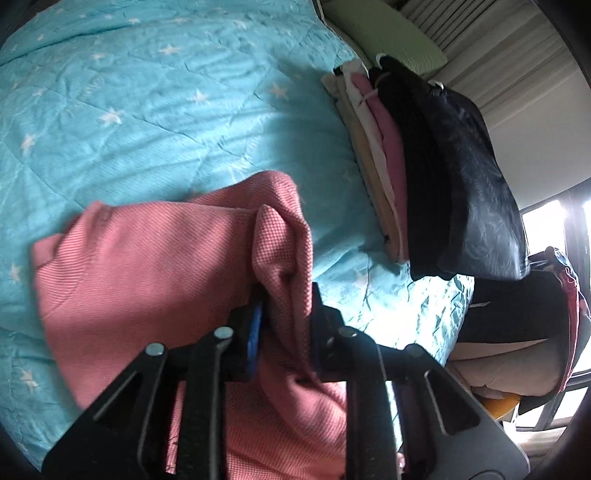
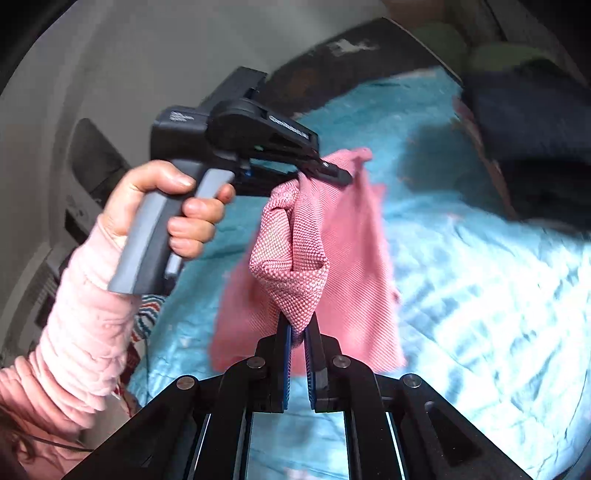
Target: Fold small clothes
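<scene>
A small pink knit garment [image 1: 147,266] hangs above a turquoise star-print quilt [image 1: 147,92]. My left gripper [image 1: 286,295] is shut on a bunched edge of it, the cloth pinched between its jaws. In the right wrist view the same garment [image 2: 332,240] hangs lifted off the quilt [image 2: 480,295]. My right gripper [image 2: 298,328] is shut on its lower bunched corner. The left gripper [image 2: 332,171], held by a hand in a pink sleeve, grips the garment's upper edge further away.
A stack of folded clothes [image 1: 424,166], beige, white, pink and black, lies on the quilt's right side. A green pillow [image 1: 388,33] and curtains stand behind it. Dark clothes [image 2: 535,129] lie at the far right in the right wrist view.
</scene>
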Demonstrator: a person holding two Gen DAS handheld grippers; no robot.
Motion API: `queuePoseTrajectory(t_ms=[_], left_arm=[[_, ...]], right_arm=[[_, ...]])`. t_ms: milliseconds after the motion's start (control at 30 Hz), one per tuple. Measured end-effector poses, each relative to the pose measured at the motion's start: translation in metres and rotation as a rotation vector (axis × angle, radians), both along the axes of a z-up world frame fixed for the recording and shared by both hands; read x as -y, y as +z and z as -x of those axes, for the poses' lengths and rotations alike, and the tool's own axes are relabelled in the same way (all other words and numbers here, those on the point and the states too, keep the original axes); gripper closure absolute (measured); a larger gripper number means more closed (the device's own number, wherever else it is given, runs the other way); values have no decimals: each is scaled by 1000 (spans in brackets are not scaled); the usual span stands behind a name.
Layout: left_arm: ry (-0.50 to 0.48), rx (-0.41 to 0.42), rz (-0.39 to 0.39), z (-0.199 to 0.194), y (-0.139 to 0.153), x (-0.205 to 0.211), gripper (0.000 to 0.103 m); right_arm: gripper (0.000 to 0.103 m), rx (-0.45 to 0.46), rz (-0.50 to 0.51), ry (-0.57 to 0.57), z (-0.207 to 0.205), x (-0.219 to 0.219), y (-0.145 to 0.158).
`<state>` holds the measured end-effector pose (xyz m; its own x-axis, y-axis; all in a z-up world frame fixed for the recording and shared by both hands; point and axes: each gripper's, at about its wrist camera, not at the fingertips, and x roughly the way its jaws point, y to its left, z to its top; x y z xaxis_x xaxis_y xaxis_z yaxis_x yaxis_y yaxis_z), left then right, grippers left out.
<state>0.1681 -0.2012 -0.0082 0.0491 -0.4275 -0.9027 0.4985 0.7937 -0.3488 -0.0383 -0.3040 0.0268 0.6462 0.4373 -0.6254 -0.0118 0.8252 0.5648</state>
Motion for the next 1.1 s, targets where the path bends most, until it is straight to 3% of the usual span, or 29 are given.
queuePoseTrajectory(t_ms=[167,333,500,667,800,900,967,1000,1100], left_arm=[[-22,4,51,6,20,1,61],[-52,169,71,26,61,-20,41],[-22,267,66,58,65,-81,39],[57,325,41,87,41,-133,39],[49,288,-2,101,7,-142,39],[59,263,-66,102,-23,-143,38],[93,224,-20,101,-40,-155,32],[105,206,7,100,-43,-159,29],[86,219,40,104,-42,-167,29]], right_arm=[[89,-82,-16,8,9,7,-31],[74,-59,14,-39,19,20,-24],[67,7,16,-73,20,37,1],[67,93,47,31,-5,6,34],[78,154,42,115,-28,-19,46],[85,89,72,69,-49,-18,28],[92,-8,128,-10,-54,-1,0],[103,-76,162,-58,-56,10,-21],[103,-67,61,-61,-39,28,-39]])
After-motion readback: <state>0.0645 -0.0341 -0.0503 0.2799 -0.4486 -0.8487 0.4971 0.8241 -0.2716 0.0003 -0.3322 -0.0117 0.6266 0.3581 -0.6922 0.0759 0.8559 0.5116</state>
